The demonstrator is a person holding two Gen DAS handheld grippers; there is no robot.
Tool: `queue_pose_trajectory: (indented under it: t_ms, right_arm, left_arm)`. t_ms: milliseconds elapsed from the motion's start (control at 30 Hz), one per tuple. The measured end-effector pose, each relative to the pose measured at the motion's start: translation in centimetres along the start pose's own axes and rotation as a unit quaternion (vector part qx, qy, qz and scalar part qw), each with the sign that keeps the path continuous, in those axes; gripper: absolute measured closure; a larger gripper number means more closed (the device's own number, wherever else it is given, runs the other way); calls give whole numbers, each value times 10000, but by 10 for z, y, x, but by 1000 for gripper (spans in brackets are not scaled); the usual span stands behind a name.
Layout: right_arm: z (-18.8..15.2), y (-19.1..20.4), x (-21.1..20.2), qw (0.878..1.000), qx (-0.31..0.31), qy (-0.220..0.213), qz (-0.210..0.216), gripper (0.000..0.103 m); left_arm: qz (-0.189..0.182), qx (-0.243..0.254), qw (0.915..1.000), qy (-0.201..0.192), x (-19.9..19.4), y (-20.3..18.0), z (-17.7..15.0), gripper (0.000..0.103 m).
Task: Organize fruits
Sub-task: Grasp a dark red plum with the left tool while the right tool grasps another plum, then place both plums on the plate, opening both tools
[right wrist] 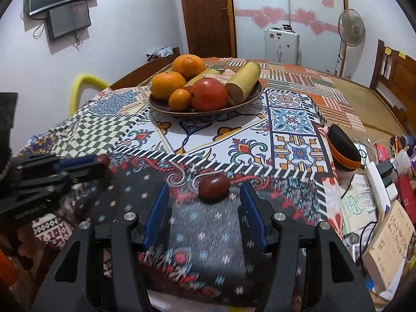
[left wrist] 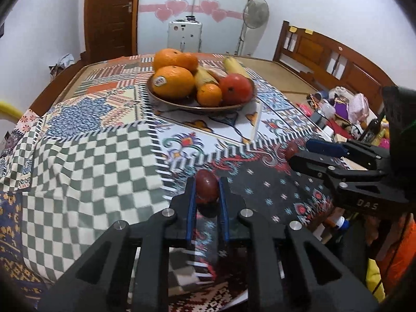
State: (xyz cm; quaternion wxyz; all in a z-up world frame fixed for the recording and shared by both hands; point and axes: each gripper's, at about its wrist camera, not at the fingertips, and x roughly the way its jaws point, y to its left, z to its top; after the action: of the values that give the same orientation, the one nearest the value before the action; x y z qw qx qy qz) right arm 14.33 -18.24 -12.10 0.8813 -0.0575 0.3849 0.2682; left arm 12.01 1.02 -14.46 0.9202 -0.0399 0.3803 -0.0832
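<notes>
The room was a bedroom with a wooden door and pink heart stickers on the far wall, and I worked over a patchwork tablecloth (left wrist: 85, 156) spread across the table. At the far middle of it sat a shallow brown bowl (left wrist: 166, 98) heaped with oranges, yellow bananas and a large red fruit.

My left gripper (left wrist: 206, 189) was closed narrow on a small dark-red oval fruit (left wrist: 206, 188), its blue pads pressed against both sides, just above the dark patch of cloth. My right gripper (right wrist: 205, 208) stood wide, and a second small dark-red round fruit (right wrist: 214, 186) lay on the cloth just ahead of its tips, untouched.

I judged the left hold risky: the fruit sat near the pad tips and looked smooth, so a quick swing toward the bowl could squirt it out. The bowl was already piled high, and a careless drop might roll off the heap or knock a small orange (left wrist: 209, 95) over the rim. If my right fingers closed off-centre, that fruit could skid across the loose, wrinkled cloth.

Only the right view showed the gap around the second fruit; in the left view it was mostly hidden behind the right fingers. Only the left view showed the pads meeting the held fruit.
</notes>
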Motion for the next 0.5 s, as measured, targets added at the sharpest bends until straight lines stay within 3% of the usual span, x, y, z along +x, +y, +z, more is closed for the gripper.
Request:
queue_pose_trajectory:
  t_ms: [33, 133, 500]
  right_arm:
    - [0, -1, 3, 10000, 6, 24, -13, 65]
    - [-1, -5, 7, 10000, 88, 12, -40, 75]
    - [7, -1, -2, 9999, 47, -124, 45, 79]
  left_arm:
    - [14, -16, 10000, -8, 0, 2, 1, 87]
    - [74, -10, 10000, -29, 1, 6, 3, 87]
    - [69, 45, 9999, -146, 2, 3, 14, 87]
